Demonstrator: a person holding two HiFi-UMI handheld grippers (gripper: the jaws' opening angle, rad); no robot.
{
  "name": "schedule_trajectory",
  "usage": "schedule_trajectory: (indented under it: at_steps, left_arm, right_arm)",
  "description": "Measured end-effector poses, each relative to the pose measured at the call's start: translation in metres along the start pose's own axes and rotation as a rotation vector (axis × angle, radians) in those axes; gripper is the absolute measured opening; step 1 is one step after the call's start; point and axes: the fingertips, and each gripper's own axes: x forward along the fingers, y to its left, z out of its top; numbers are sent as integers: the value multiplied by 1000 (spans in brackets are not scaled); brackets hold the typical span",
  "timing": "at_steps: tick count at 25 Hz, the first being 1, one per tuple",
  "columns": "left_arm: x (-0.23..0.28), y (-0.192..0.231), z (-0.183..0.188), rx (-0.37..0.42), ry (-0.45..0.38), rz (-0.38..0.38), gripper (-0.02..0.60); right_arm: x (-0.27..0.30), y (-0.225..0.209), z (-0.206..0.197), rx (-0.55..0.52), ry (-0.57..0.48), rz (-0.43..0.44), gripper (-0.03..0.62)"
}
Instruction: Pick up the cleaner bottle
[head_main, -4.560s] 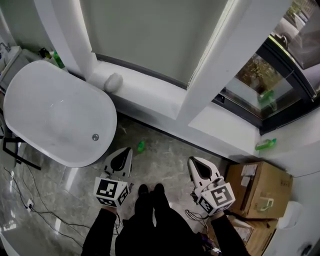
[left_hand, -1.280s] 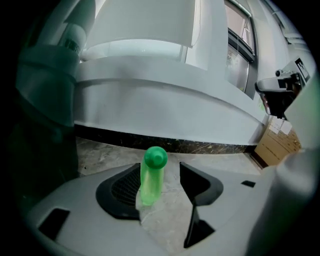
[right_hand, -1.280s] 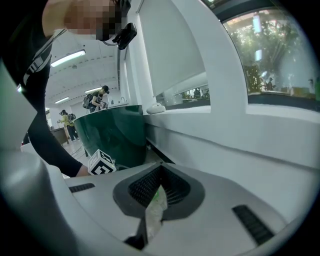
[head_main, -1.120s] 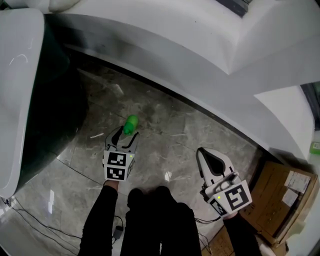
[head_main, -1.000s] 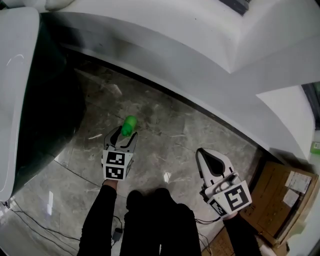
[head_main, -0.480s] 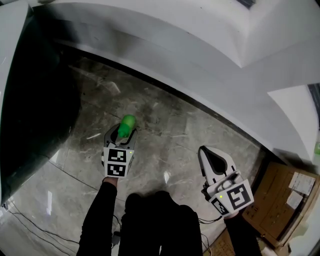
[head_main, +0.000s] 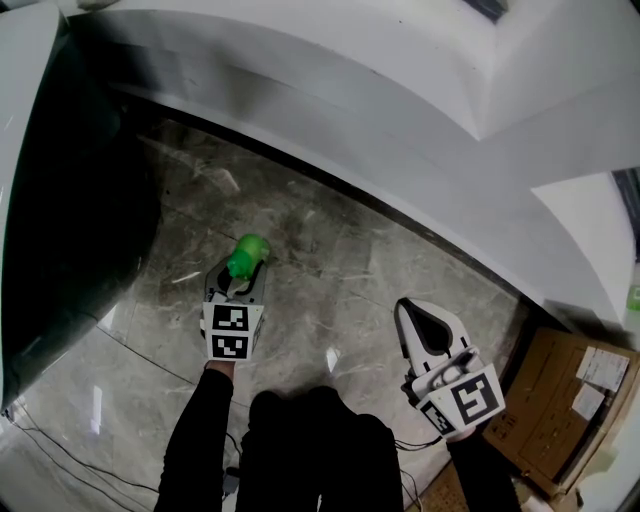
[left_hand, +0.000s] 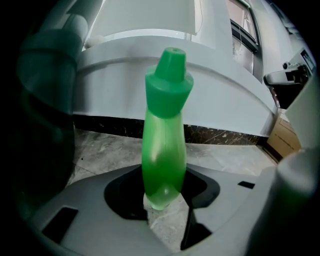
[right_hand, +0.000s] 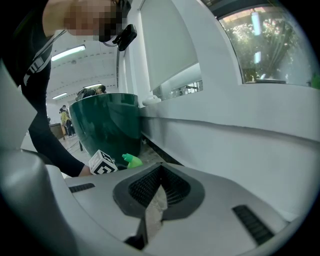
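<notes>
Left gripper view: my left gripper (left_hand: 165, 192) has just been closing its jaws; they now pinch the lower body of the green cleaner bottle (left_hand: 163, 145), cap end up, between the dark pads
Bottle base: rounded, showing over the gap between the jaws; I cannot tell whether it touches the floor (head_main: 340, 270)
Right gripper view: my right gripper (right_hand: 160, 172) has its jaws drawn together to a thin slit; nothing sits in it
Head view, near: both black sleeves at the bottom edge; the left marker cube (head_main: 232, 333) just behind the bottle; the right gripper well apart from it, to the right
Floor: grey veined stone, under both grippers
Tub (head_main: 70, 200): dark green side, left of the bottle
Ledge (head_main: 350, 110): white, running across beyond the floor
Box (head_main: 575, 400): cardboard, by the right edge
</notes>
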Motion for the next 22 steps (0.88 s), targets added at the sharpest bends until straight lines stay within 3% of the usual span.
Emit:
schedule_trajectory:
  at_steps: [10,22]
  left_arm:
    - [-40,-7,44,32,-20,-21,184]
    - [-136,-19,177,73,-50,-8,184]
  right_arm:
    - [-16,17,37,-2,-3,2,2]
    - [-85,41,159,4,-34,-12,2]
